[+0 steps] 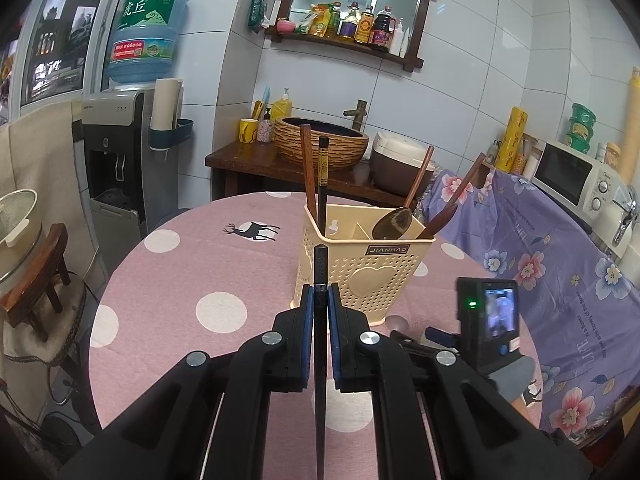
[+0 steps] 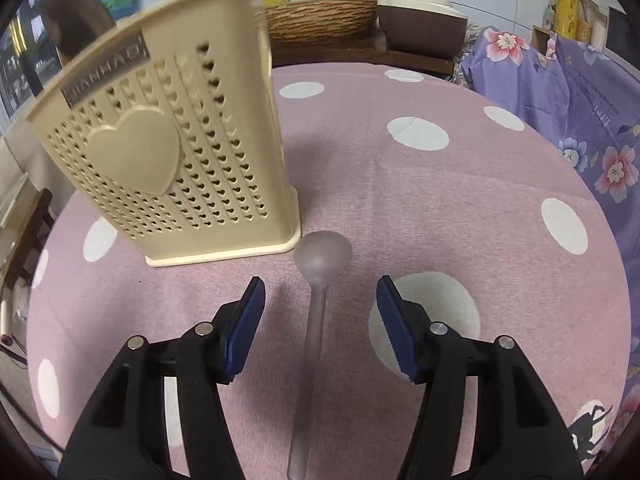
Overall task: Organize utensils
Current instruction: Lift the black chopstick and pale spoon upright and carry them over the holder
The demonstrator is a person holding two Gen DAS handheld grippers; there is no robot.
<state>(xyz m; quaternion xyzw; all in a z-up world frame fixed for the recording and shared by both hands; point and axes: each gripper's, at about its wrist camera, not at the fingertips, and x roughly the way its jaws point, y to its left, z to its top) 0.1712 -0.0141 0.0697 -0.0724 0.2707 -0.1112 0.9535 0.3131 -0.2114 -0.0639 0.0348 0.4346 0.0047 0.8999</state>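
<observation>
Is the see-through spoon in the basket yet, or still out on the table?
Still out. The spoon lies flat on the pink tablecloth beside the basket, between the open right tongs, untouched.

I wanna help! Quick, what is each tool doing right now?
Left tool: closed, holding a dark chopstick.
Right tool: open, holding nothing; a translucent spoon lies on the table between its fingers.

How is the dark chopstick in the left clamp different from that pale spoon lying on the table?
The thin black chopstick is clamped in the left gripper, off the table; the frosted translucent plastic spoon lies flat on the pink dotted tablecloth, untouched between the open right gripper fingers. The chopstick is dark and straight; the spoon is pale with a round bowl. Neither is in the beige perforated holder yet.
</observation>
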